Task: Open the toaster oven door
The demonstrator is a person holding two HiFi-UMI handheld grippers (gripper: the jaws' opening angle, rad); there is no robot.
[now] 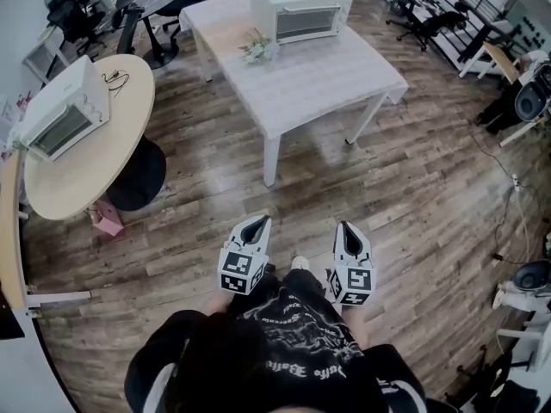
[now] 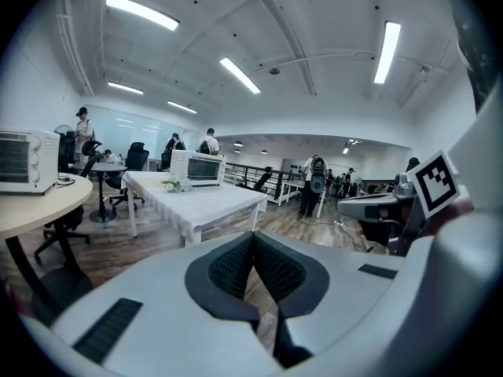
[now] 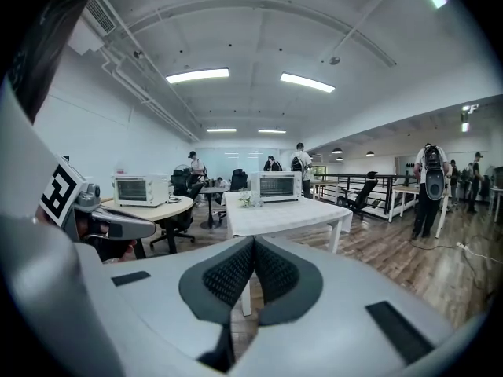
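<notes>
The job has not really begun. The person stands on the wood floor (image 1: pixel 413 196) and holds the left gripper (image 1: pixel 256 222) and the right gripper (image 1: pixel 346 229) low, close to the body. The left fingers (image 2: pixel 232 265) are pressed together with nothing between them. The right fingers (image 3: pixel 228 273) are pressed together too, and they are also empty.

The oven (image 1: pixel 300 10) sits at the far end of the white table (image 1: pixel 344 80), well away from both grippers. Its door (image 1: pixel 306 22) looks closed. Some flowers (image 1: pixel 258 48) lie just beside it. There is another oven (image 1: pixel 65 114) on the round table (image 1: pixel 95 170) off to the left. Both grippers point toward the white table, so that oven is likely the one to open.

This step is getting over to the oven. Next, the person likely needs to walk up to the white table and go round to the door side. Then one gripper must spread its fingers, take hold of the top of the door and pull it down gently. The flowers are close by, so the grippers should keep off them.
</notes>
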